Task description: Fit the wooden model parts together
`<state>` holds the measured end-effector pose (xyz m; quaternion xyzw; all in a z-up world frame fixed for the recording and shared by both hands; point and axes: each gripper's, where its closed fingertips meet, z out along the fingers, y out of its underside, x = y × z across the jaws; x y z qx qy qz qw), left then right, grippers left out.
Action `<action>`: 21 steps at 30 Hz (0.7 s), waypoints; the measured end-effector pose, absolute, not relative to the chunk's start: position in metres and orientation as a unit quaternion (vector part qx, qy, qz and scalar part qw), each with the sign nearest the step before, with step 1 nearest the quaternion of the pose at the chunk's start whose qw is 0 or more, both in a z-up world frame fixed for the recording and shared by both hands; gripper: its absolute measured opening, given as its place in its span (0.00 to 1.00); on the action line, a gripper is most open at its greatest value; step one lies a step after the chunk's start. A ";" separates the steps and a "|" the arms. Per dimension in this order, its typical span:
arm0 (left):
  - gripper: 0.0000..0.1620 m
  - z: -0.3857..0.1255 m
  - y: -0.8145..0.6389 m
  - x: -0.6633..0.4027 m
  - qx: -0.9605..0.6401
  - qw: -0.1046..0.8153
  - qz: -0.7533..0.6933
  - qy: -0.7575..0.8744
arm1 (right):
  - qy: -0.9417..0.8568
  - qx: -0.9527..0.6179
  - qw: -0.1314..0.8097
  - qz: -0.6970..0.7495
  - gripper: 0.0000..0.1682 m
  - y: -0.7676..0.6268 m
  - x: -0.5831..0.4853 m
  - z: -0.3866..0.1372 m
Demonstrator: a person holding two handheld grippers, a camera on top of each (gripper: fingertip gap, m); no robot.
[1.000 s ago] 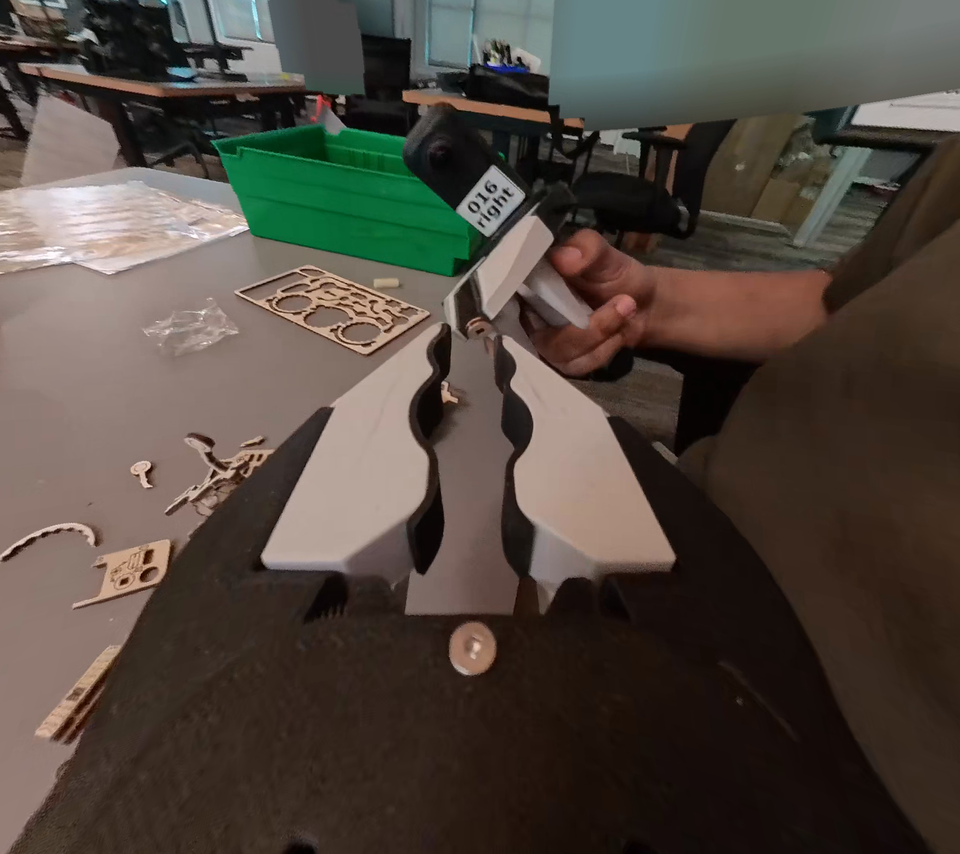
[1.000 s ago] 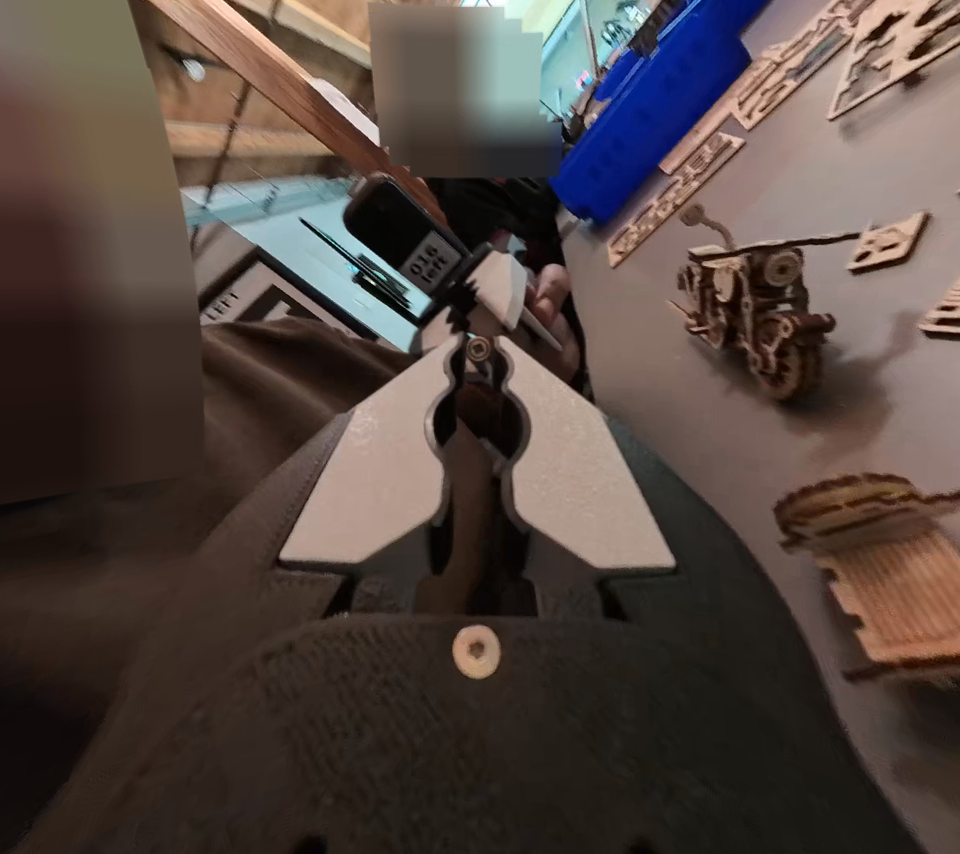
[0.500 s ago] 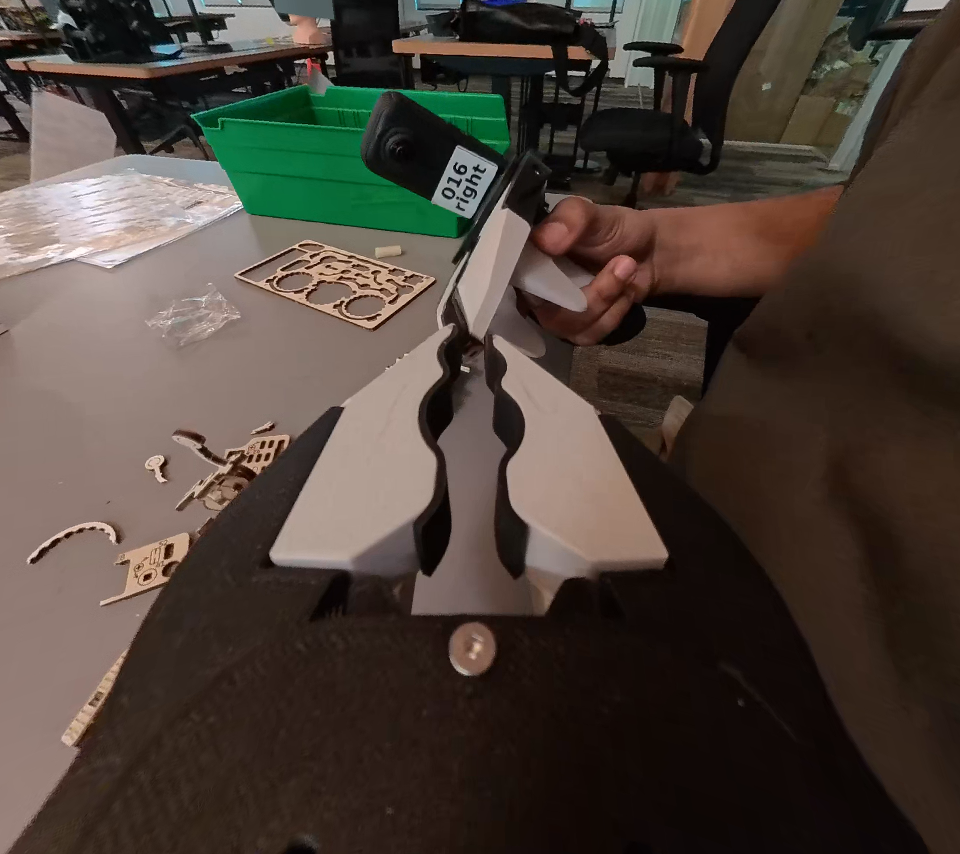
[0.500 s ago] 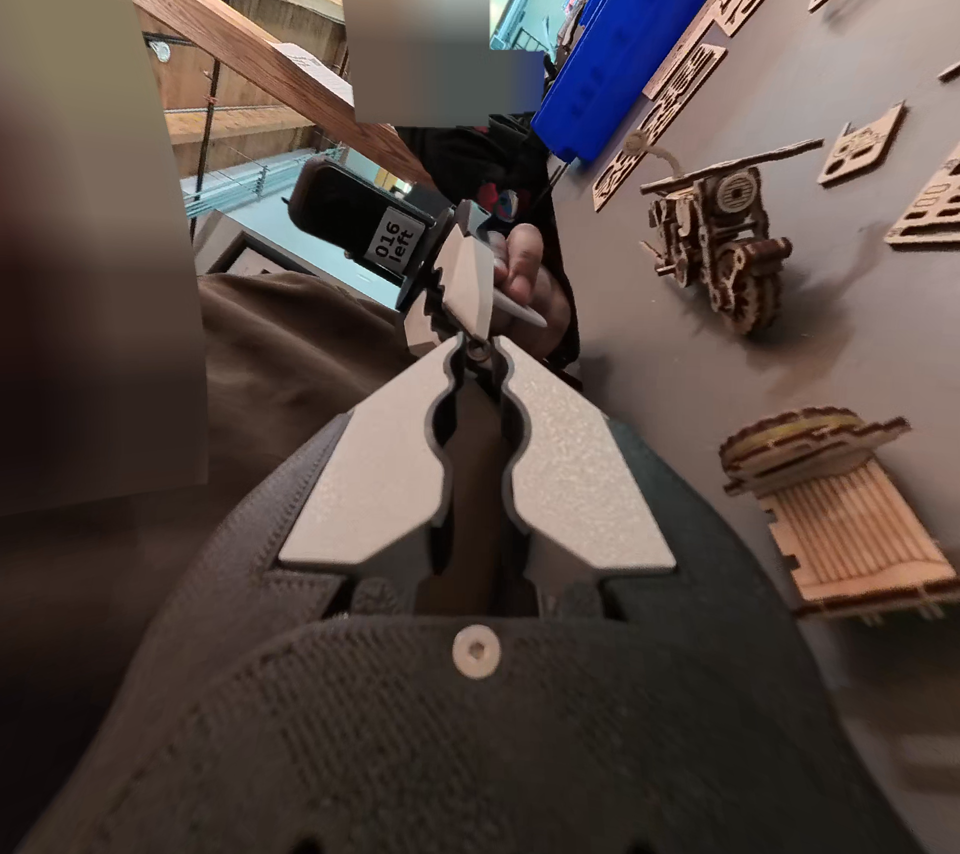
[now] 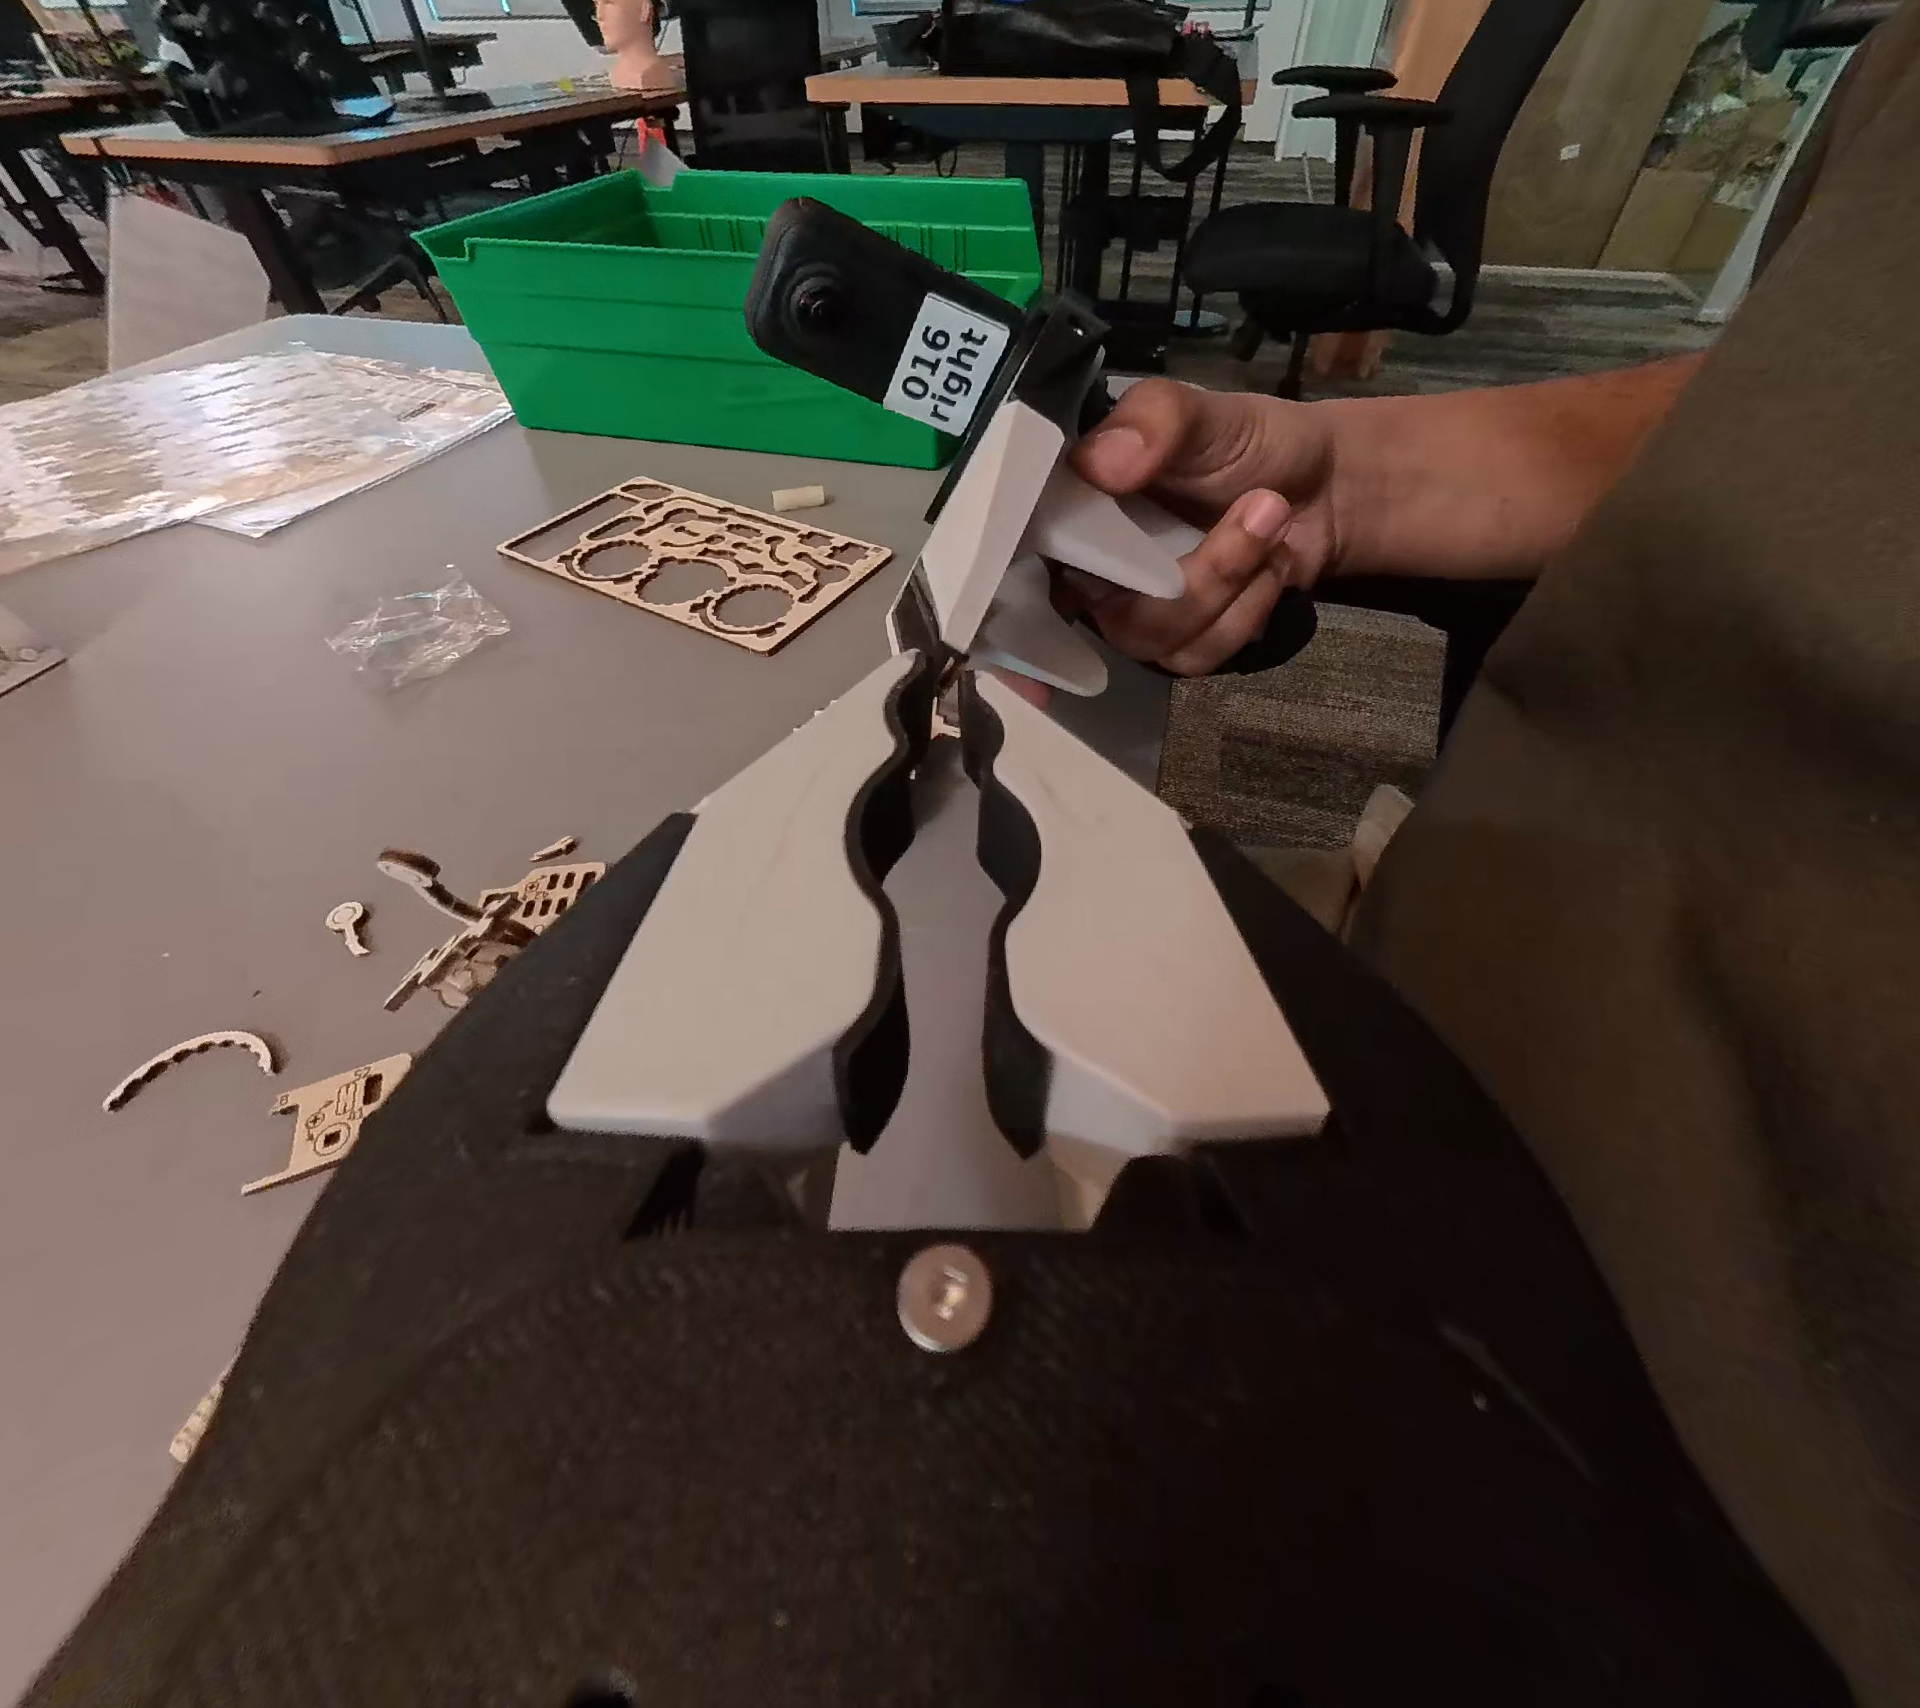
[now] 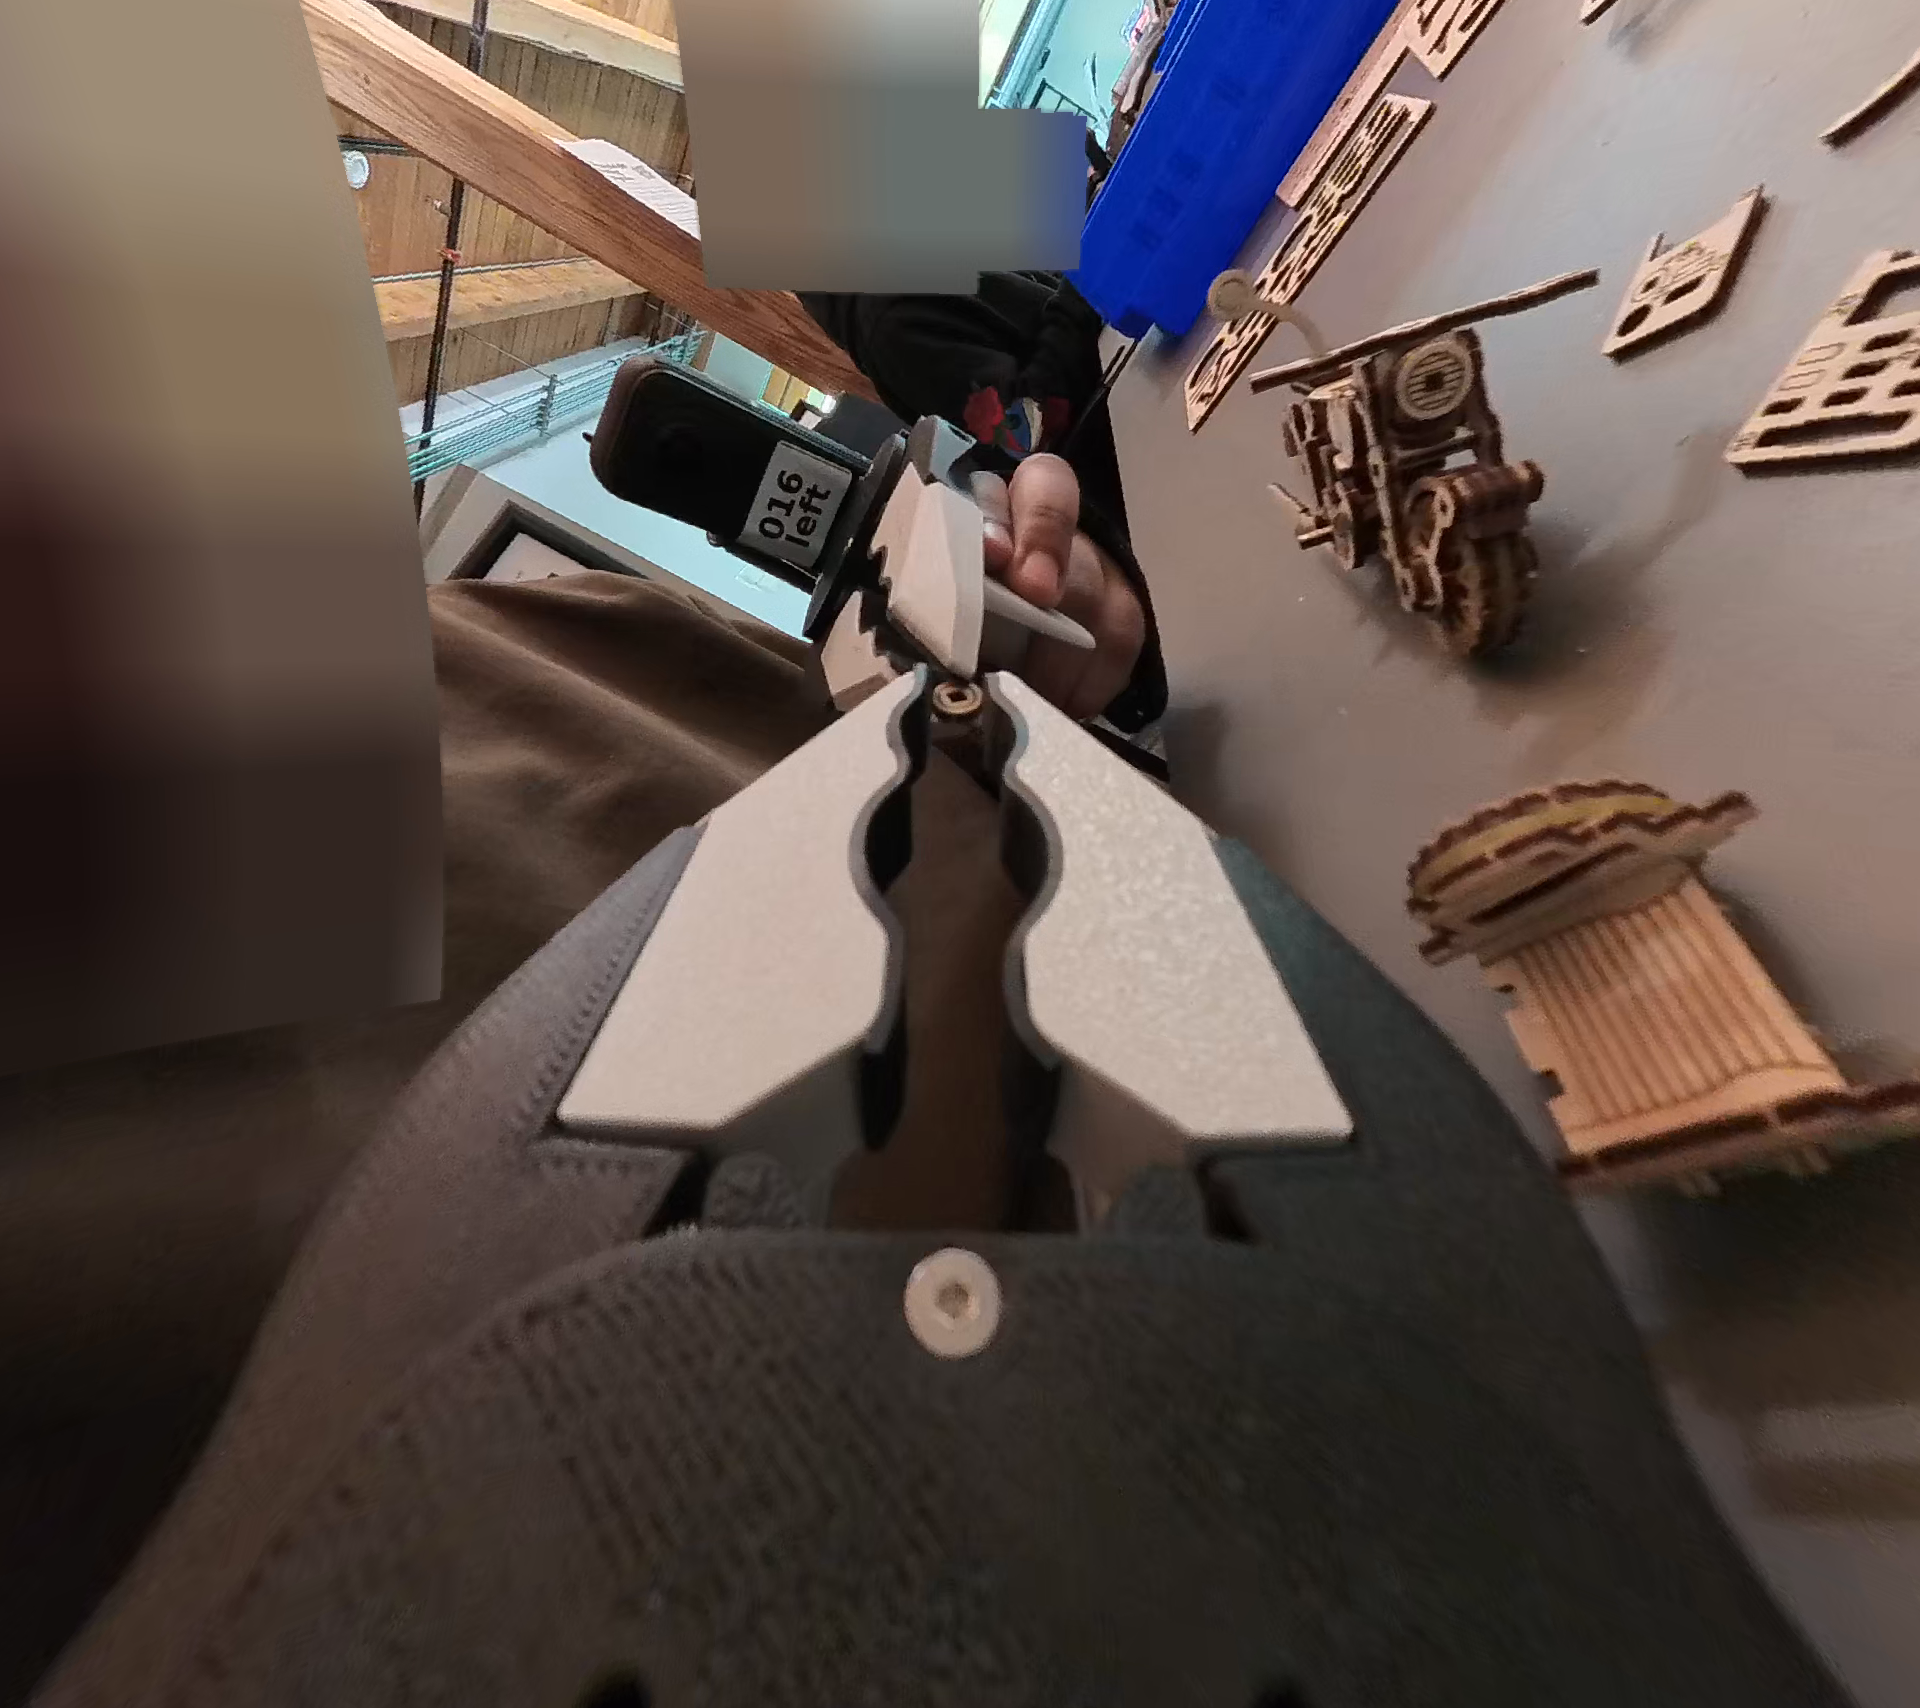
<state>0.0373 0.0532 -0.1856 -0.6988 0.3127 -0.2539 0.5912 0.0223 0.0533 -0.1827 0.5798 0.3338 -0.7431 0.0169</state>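
Note:
In the left wrist view my left gripper (image 5: 940, 687) has its jaws nearly closed on a tiny pale wooden piece (image 5: 943, 726), mostly hidden between the tips. My right gripper (image 5: 930, 635) comes in from the upper right, held by a hand, and meets it tip to tip above the table's near edge. In the right wrist view my right gripper (image 6: 956, 692) is shut on a small round brown wooden part with a square hole (image 6: 956, 702). The left gripper's tip (image 6: 951, 666) touches that part from above.
On the grey table (image 5: 208, 775) are a green bin (image 5: 665, 349), a punched-out wooden sheet (image 5: 696, 562), a plastic bag (image 5: 416, 624) and loose wooden pieces (image 5: 488, 920). The right wrist view shows a wooden motorcycle model (image 6: 1413, 495), a ribbed wooden sub-assembly (image 6: 1621, 962) and a blue bin (image 6: 1247, 131). My two grippers' fingertips are within a few centimetres of each other.
Both grippers stayed tip to tip while shifting and tilting together. In the left wrist view the right gripper now stands more upright. The table parts have not moved.

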 end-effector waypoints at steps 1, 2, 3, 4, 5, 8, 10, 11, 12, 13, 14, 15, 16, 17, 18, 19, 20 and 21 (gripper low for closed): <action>0.00 -0.185 0.052 0.038 -0.698 0.590 -0.257 0.314 | 0.332 0.579 0.017 -0.745 0.05 0.053 0.022 -0.182; 0.00 -0.185 0.052 0.037 -0.699 0.589 -0.261 0.312 | 0.329 0.578 0.016 -0.747 0.04 0.054 0.022 -0.181; 0.00 -0.185 0.053 0.037 -0.700 0.587 -0.267 0.307 | 0.326 0.579 0.012 -0.747 0.04 0.056 0.022 -0.181; 0.00 -0.184 0.054 0.035 -0.702 0.585 -0.275 0.298 | 0.321 0.580 0.007 -0.748 0.05 0.058 0.022 -0.181; 0.00 -0.184 0.055 0.033 -0.705 0.584 -0.284 0.287 | 0.318 0.581 0.000 -0.750 0.06 0.061 0.022 -0.180; 0.00 -0.183 0.062 0.024 -0.716 0.573 -0.322 0.235 | 0.331 0.594 -0.069 -0.730 0.13 0.072 0.020 -0.180; 0.00 -0.184 0.066 0.020 -0.723 0.553 -0.368 0.192 | 0.385 0.610 -0.158 -0.675 0.18 0.077 0.018 -0.187; 0.00 -0.184 0.067 0.019 -0.724 0.540 -0.394 0.169 | 0.418 0.617 -0.209 -0.634 0.18 0.080 0.017 -0.191; 0.00 -0.185 0.067 0.018 -0.725 0.525 -0.419 0.148 | 0.449 0.619 -0.259 -0.590 0.18 0.083 0.016 -0.194; 0.00 -0.186 0.067 0.018 -0.724 0.513 -0.443 0.129 | 0.476 0.615 -0.305 -0.549 0.17 0.085 0.016 -0.195; 0.00 -0.187 0.069 0.016 -0.723 0.501 -0.463 0.107 | 0.500 0.606 -0.344 -0.515 0.15 0.085 0.016 -0.194; 0.00 -0.189 0.070 0.016 -0.723 0.488 -0.481 0.087 | 0.520 0.593 -0.378 -0.485 0.13 0.084 0.016 -0.193; 0.00 -0.192 0.071 0.016 -0.723 0.474 -0.498 0.068 | 0.536 0.580 -0.405 -0.460 0.12 0.083 0.015 -0.191; 0.00 -0.194 0.071 0.015 -0.720 0.463 -0.515 0.051 | 0.550 0.567 -0.422 -0.444 0.11 0.080 0.015 -0.190; 0.00 -0.194 0.071 0.016 -0.715 0.453 -0.531 0.037 | 0.562 0.556 -0.432 -0.433 0.11 0.077 0.015 -0.189; 0.00 -0.194 0.071 0.017 -0.709 0.444 -0.547 0.027 | 0.572 0.548 -0.434 -0.428 0.11 0.073 0.015 -0.190; 0.00 -0.194 0.070 0.018 -0.703 0.434 -0.562 0.021 | 0.581 0.542 -0.433 -0.425 0.12 0.070 0.014 -0.191; 0.00 -0.194 0.069 0.019 -0.698 0.427 -0.575 0.014 | 0.587 0.540 -0.434 -0.420 0.13 0.069 0.014 -0.193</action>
